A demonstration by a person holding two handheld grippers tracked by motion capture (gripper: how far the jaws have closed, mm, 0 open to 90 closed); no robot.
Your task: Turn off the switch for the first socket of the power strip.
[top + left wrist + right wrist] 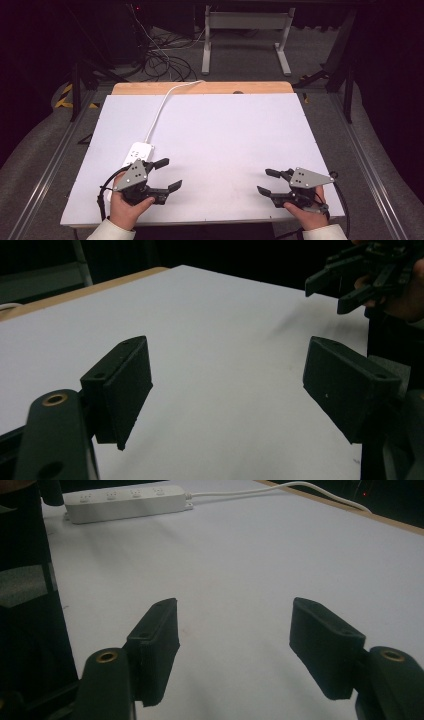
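Observation:
My left gripper (169, 174) is held over the near left of the white table top (215, 135), jaws wide apart and nothing between them. Its own view shows the same gap (225, 385) with bare white surface behind it. My right gripper (264, 181) sits at the near right, also open and empty; its own view shows that gap (232, 645) too. The two grippers point toward each other across the middle. The right gripper (326, 297) appears far off in the left gripper view, held by a hand.
A white power strip (137, 152) lies flat just behind the left gripper, also seen as the power strip (125, 502), and its white cable (160, 107) runs to the table's far wooden edge (200, 88). Beyond the table are cables on the floor and a desk frame (245, 35).

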